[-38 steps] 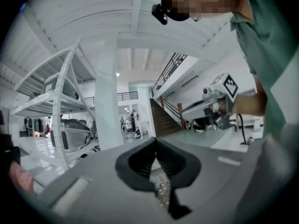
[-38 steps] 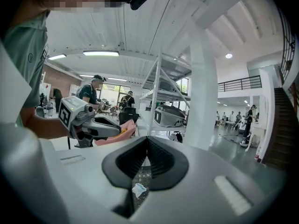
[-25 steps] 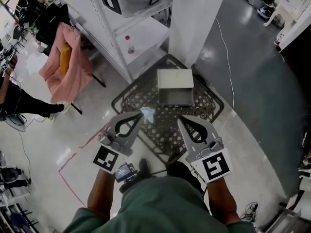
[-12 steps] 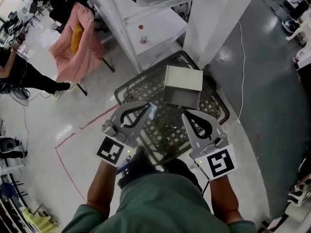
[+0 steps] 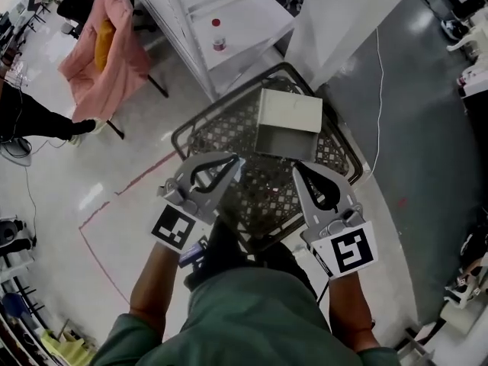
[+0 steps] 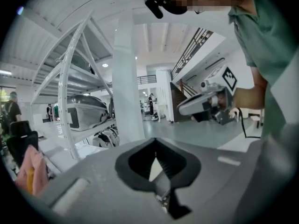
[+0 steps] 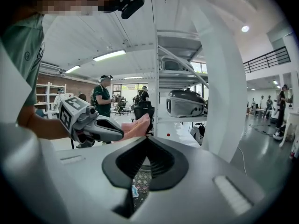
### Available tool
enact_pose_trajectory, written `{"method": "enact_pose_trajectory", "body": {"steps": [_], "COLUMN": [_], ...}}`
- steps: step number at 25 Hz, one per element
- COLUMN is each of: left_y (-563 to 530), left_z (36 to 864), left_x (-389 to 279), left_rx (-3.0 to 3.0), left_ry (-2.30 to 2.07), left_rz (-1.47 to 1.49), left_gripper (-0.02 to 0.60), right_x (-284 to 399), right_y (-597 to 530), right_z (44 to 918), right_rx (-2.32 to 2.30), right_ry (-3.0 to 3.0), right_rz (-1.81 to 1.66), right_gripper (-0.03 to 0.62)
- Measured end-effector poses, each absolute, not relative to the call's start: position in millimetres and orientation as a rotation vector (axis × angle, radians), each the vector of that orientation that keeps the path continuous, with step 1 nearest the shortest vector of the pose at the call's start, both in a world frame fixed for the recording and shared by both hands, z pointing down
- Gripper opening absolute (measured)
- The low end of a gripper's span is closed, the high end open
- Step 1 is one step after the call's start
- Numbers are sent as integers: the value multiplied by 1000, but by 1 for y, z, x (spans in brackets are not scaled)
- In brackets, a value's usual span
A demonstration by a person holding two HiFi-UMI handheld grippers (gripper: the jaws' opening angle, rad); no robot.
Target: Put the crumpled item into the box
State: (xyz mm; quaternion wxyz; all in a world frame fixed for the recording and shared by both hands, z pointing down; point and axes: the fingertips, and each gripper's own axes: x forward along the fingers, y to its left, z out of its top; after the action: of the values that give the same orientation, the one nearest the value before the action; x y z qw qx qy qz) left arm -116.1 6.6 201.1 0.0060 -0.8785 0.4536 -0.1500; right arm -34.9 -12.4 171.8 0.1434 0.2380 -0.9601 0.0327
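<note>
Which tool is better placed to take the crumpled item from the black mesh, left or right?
Left. The left tool points at the crumpled item, close beside it; the right tool is farther off. Both are shut.

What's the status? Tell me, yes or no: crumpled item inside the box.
No, the crumpled item lies on the mesh table, outside the box.

Nearer me than the box, the mesh table gave room to pass; beyond the box, a white pillar and shelf rack blocked the way.
</note>
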Motion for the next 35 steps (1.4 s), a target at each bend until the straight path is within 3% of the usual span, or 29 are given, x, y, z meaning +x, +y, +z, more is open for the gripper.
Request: {"method": "enact_pose_trajectory", "body": {"steps": [24, 35], "left_y": [-33, -54], "left_z": [303, 379], "left_x": [-152, -155], "left_rx": [-2878, -2985], "left_ry": [1423, 1481], "left_rz": [-502, -564], "left_gripper": [5, 35], "right_x": [-71, -67], "right_y": [-40, -71], "right_z": [262, 303], "right_rx": [666, 739], "right_ry": [-2646, -2624], "right_rz": [213, 304], "right_gripper": [5, 5]}}
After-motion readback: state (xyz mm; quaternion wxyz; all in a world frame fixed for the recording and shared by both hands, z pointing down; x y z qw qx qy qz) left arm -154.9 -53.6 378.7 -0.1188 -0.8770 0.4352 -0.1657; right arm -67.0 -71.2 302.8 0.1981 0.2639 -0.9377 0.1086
